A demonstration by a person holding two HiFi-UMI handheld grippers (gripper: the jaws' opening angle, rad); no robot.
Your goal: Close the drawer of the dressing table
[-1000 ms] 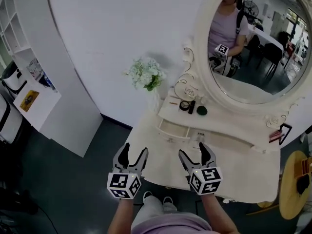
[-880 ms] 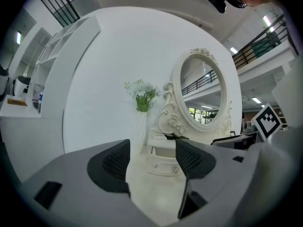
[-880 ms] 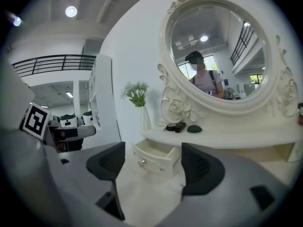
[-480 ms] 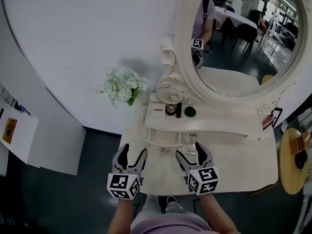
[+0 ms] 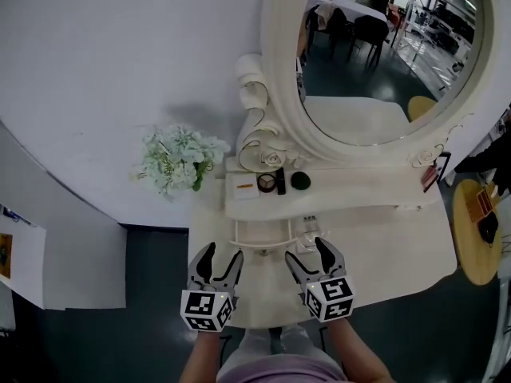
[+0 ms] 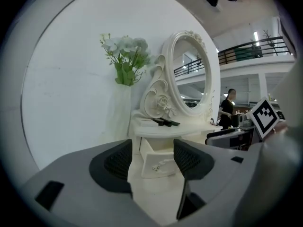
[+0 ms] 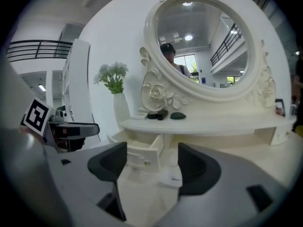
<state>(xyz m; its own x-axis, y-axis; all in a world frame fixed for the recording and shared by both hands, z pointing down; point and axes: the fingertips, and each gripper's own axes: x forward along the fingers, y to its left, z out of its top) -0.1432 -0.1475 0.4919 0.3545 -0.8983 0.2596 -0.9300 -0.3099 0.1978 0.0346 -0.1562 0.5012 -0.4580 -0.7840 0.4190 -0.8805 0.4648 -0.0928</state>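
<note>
White drawer point(image 5: 259, 236) stands open, not touched, straight ahead of my left gripper point(image 5: 223, 253) and ahead-left of my right gripper point(image 5: 306, 250). Both jaws are spread, empty, and have just been closing a little.

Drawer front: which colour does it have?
Cream white. The drawer shows best in the left gripper view.

Head overhead; gripper views share drawer point(image 6: 158, 164).
</note>
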